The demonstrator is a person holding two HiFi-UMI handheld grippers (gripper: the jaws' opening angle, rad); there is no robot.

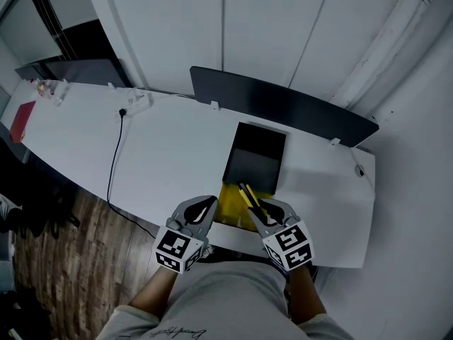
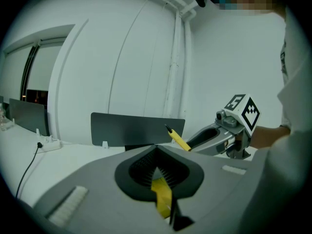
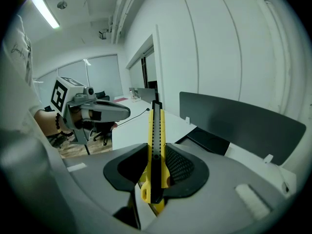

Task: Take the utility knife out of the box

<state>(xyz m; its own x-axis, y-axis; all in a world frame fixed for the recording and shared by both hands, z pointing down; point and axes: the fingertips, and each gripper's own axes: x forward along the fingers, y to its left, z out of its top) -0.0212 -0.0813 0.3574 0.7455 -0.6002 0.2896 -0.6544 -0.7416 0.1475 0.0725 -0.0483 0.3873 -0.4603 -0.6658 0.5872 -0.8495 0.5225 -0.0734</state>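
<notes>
- Right gripper [image 1: 259, 208]: jaws clamped on the yellow utility knife [image 3: 155, 150], gripped near its butt, with the black tip angled up and away.
- Knife is in the air above the yellow flap [image 1: 230, 205] at the near end of the black box [image 1: 256, 154], outside the box's cavity.
- Left gripper [image 1: 211, 205]: jaws pinched on a thin yellow strip, probably that flap; the view is too tight to confirm.
- Box lies open on the white tabletop [image 1: 170, 161]; the 2 grippers are side by side, not touching.
</notes>
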